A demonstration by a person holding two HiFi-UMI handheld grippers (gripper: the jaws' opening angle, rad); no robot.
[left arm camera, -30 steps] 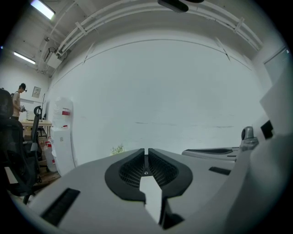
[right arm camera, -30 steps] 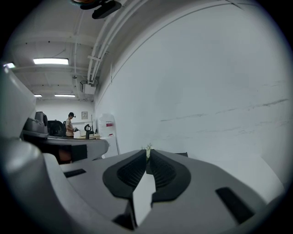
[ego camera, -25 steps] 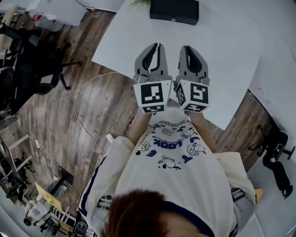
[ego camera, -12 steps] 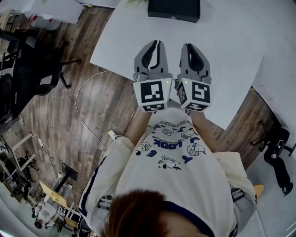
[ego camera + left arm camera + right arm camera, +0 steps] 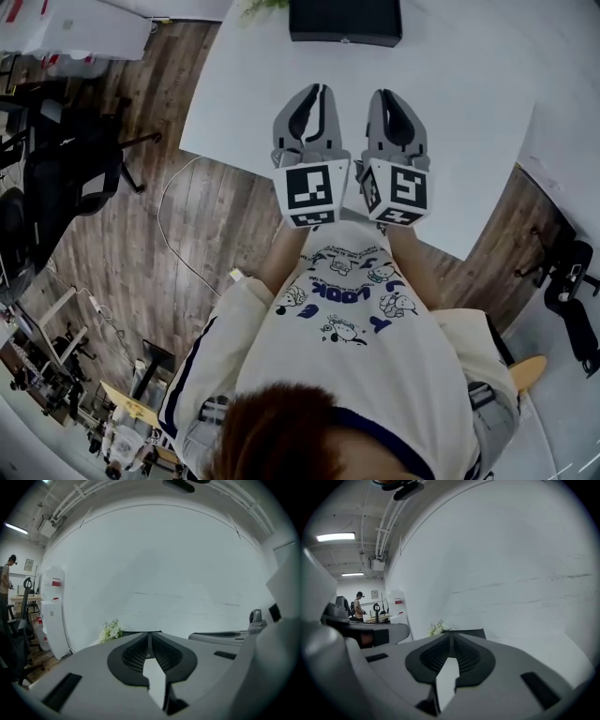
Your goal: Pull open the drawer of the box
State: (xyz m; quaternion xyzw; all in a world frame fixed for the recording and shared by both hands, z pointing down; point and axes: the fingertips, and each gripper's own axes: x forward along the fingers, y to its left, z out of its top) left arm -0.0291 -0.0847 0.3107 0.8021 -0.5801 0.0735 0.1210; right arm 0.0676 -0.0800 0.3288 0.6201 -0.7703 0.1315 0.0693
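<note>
At the far left of the head view, black office chairs (image 5: 66, 178) stand on the wooden floor (image 5: 216, 225). A thin pale cable (image 5: 173, 239) loops across the planks toward the person. The white worktop (image 5: 450, 112) fills the upper middle and right.

The left tongs (image 5: 319, 91) hover over the near part of the worktop. In the left gripper view their two jaws are pressed together at the tips, with nothing between them.

The black box (image 5: 345, 21) sits at the worktop's far edge, straight ahead of both tools and well apart from them. Its front face is turned toward the person. A small bunch of white flowers (image 5: 262, 5) shows just left of it.

The right tongs (image 5: 378, 96) hover just beside the left ones, pointing the same way. The right gripper view shows their jaws likewise closed tip to tip on nothing.

Below both, the person's white printed shirt (image 5: 347, 319) fills the lower half. At the far right, another black chair base (image 5: 572, 291) stands on the floor.
</note>
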